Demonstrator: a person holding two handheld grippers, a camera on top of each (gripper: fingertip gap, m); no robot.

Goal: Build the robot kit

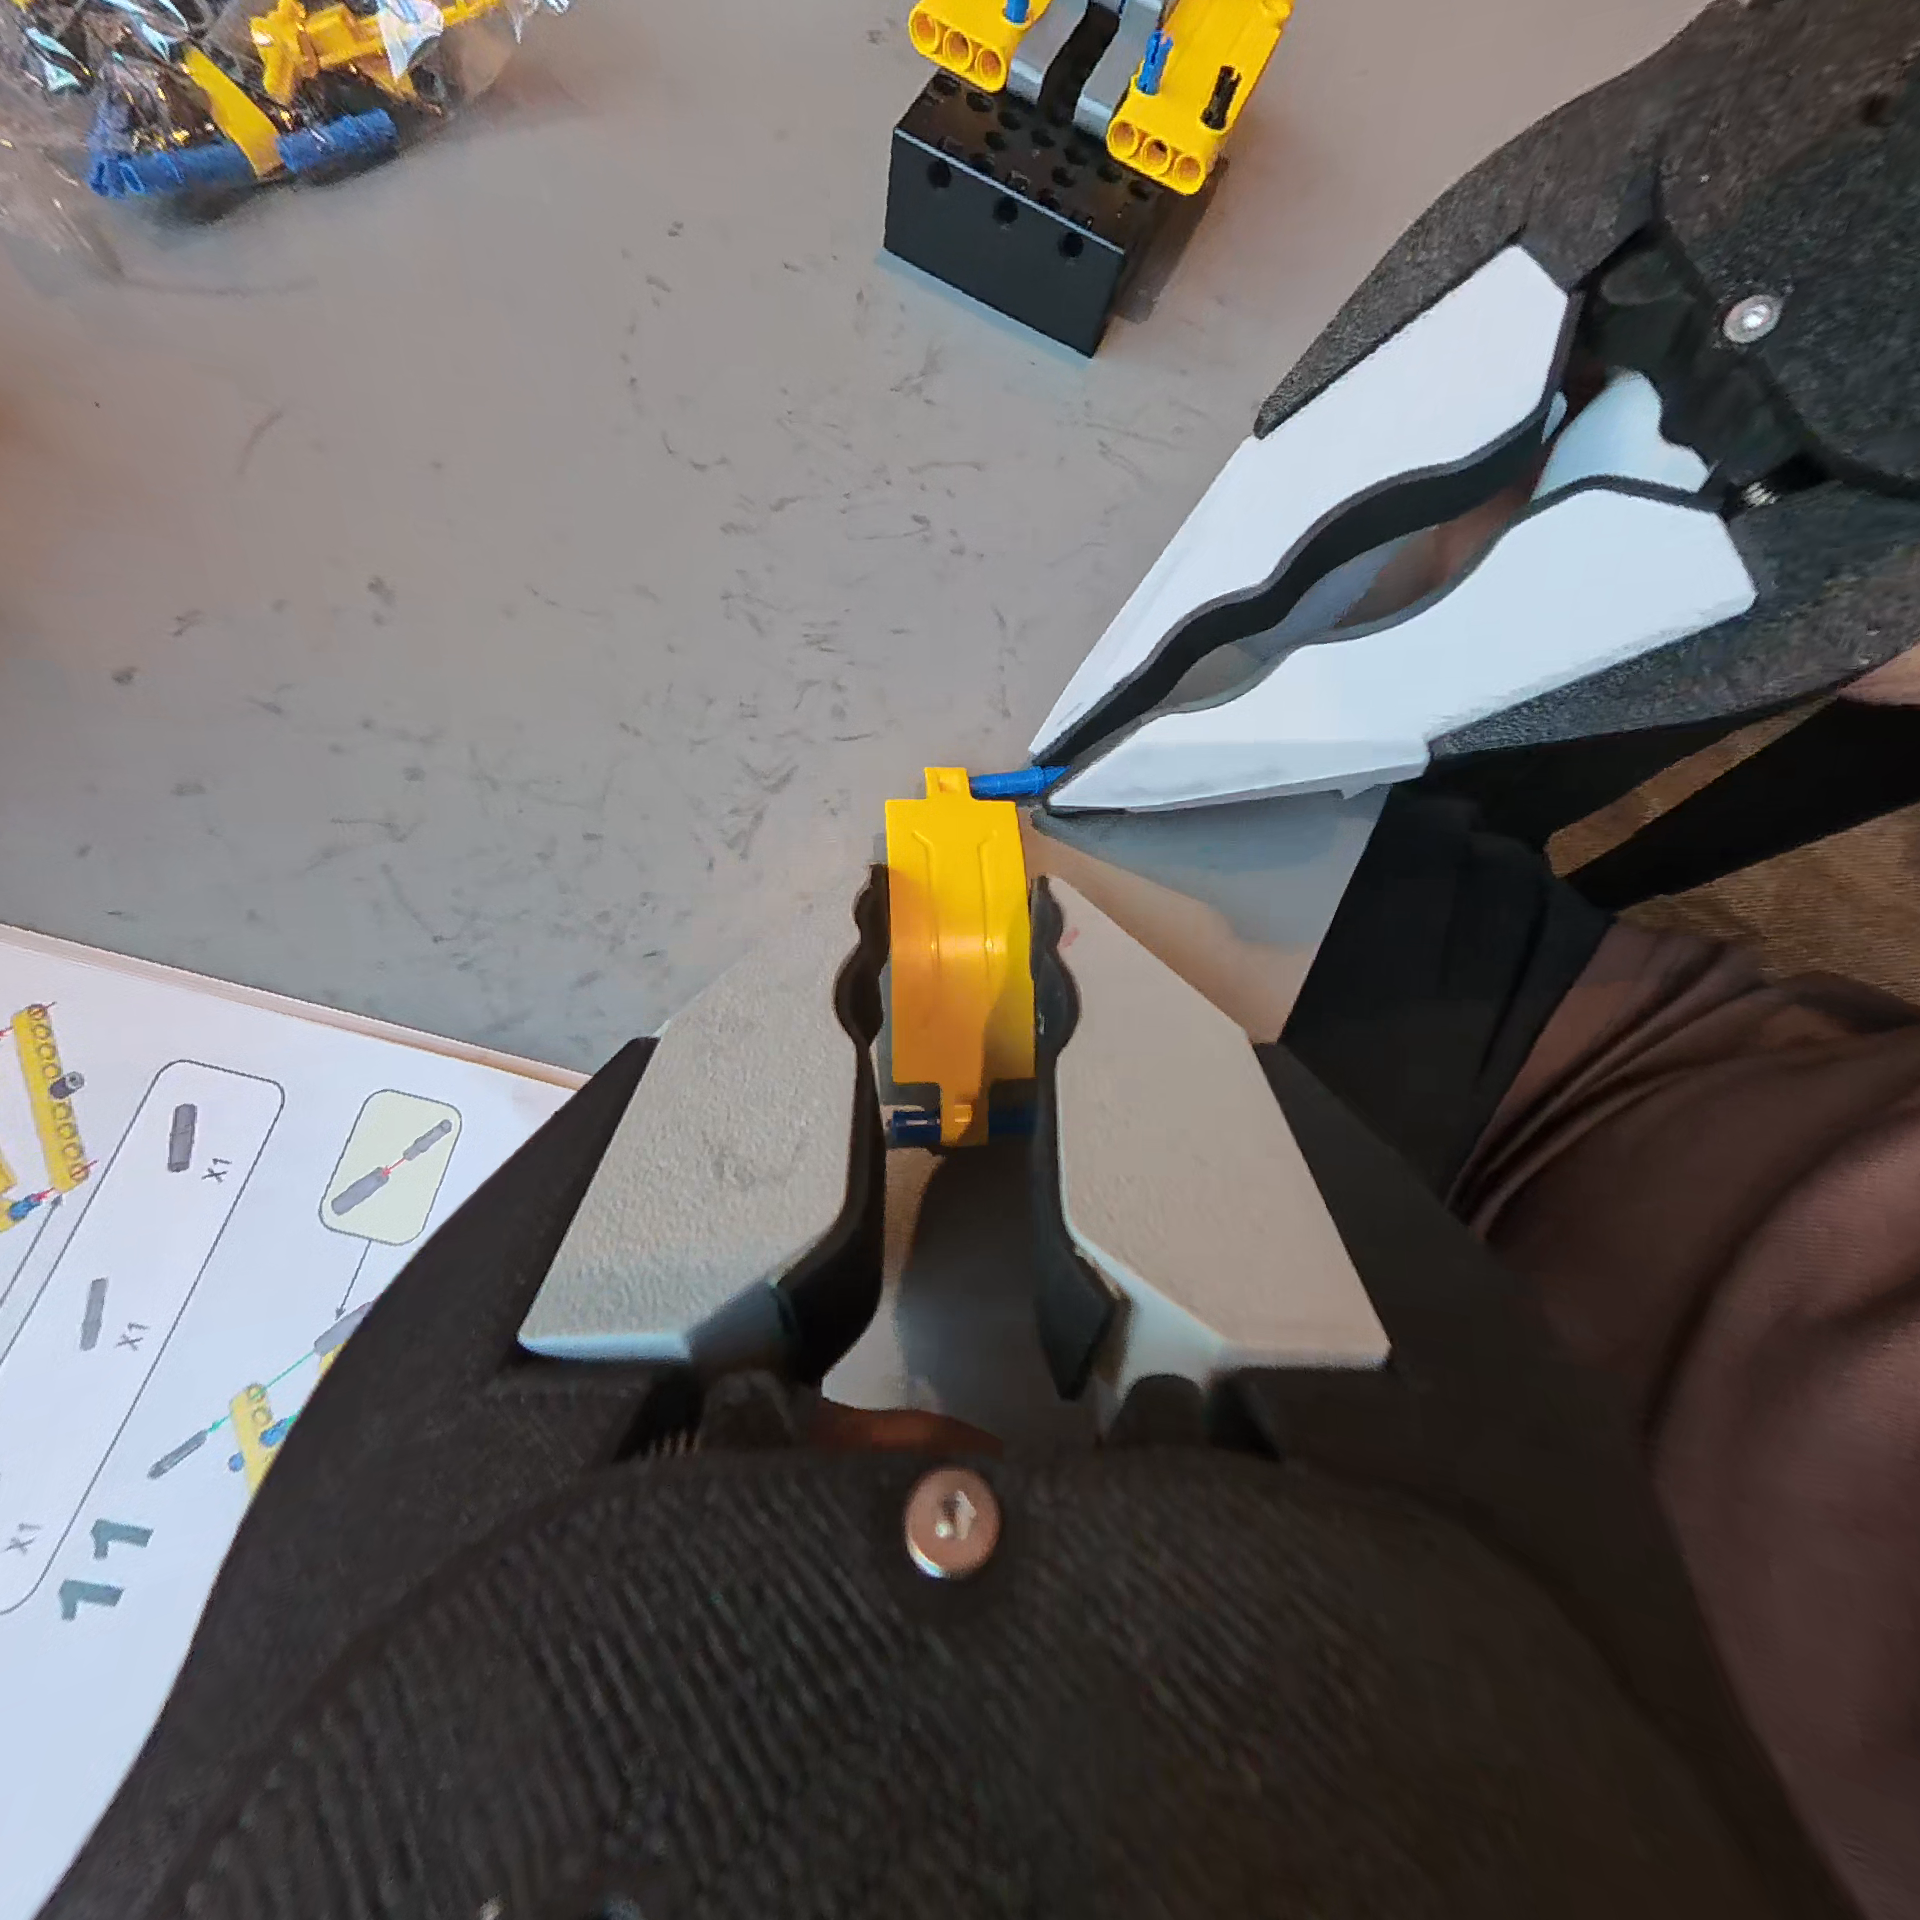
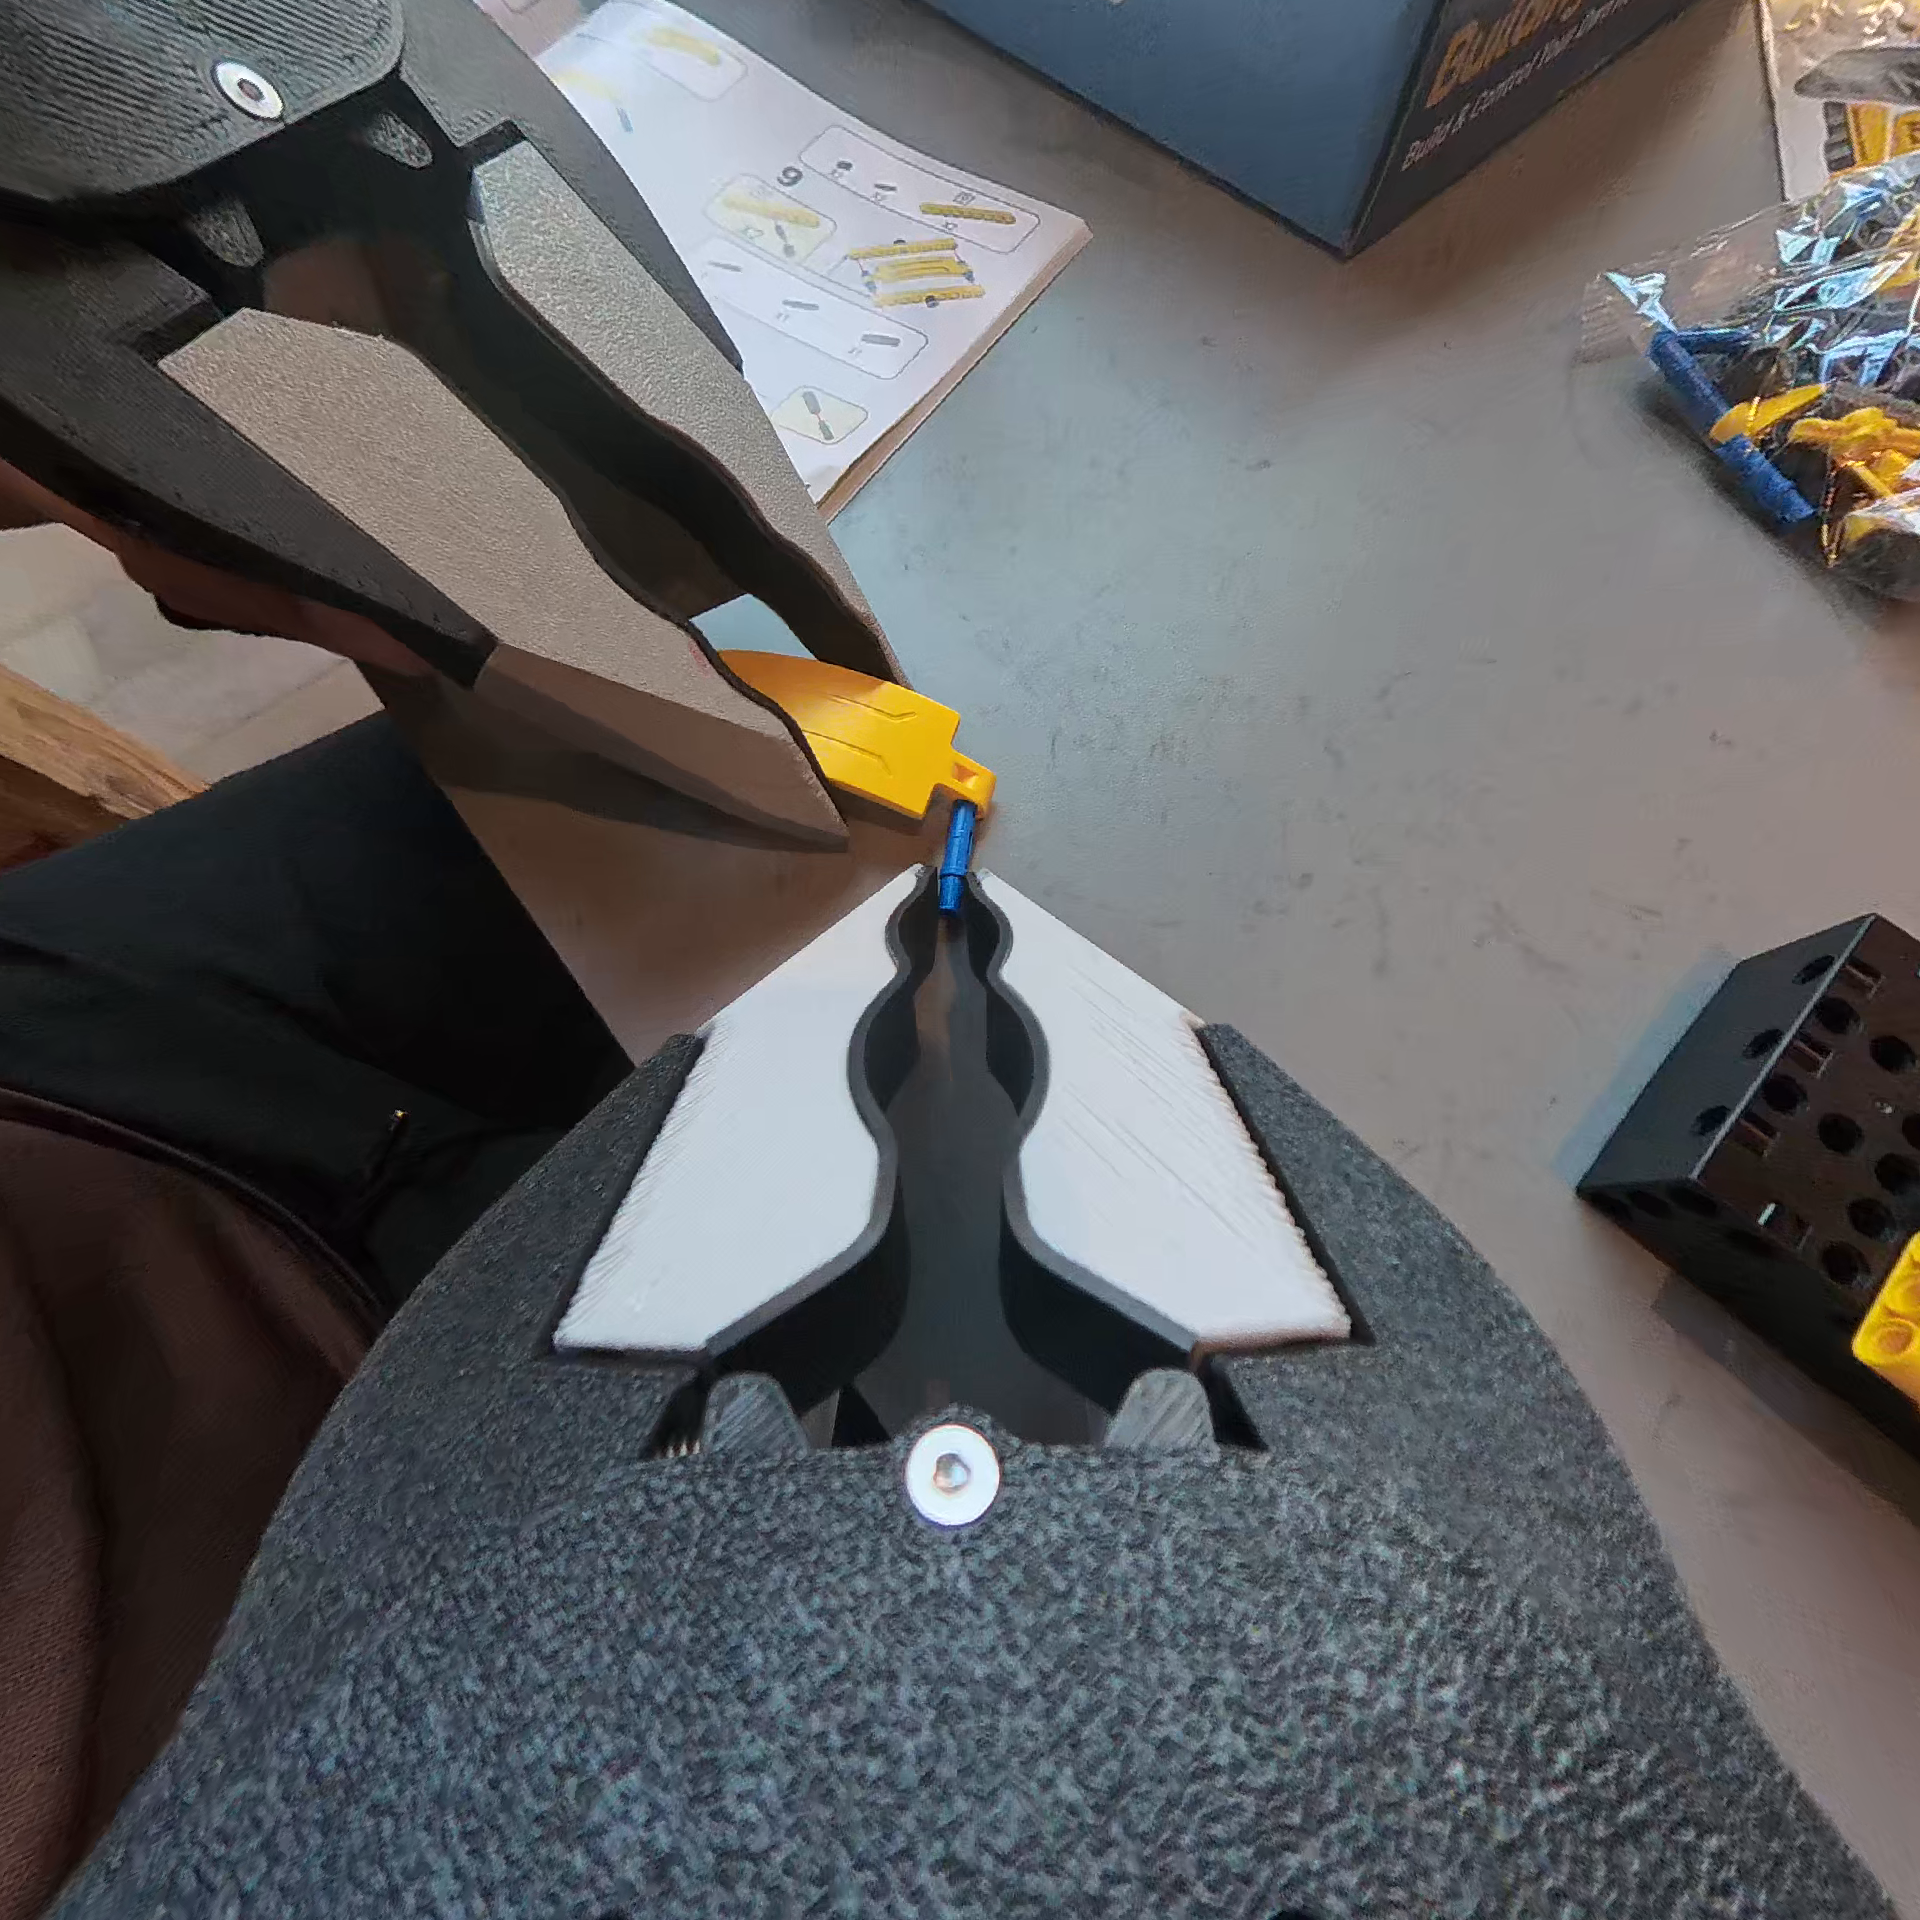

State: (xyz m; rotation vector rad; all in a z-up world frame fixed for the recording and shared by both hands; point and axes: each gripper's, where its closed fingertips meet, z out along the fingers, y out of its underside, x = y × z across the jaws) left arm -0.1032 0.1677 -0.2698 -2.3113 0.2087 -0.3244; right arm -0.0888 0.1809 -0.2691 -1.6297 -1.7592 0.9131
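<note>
My left gripper is shut on a curved yellow panel piece and holds it above the grey table near its front edge. A second blue pin sits at the panel's near end. My right gripper is shut on a small blue pin whose far end sits in the tab at the panel's tip. In the left wrist view the right gripper comes in from the right with the blue pin. In the right wrist view the left gripper comes in from the upper left over the yellow panel.
A black studded block with yellow and grey parts stands farther back; it also shows at the right. A clear bag of blue and yellow parts, an instruction sheet and a dark blue box lie around. A person's dark clothing is at the table edge. The grippers are tip to tip, or close to it.
</note>
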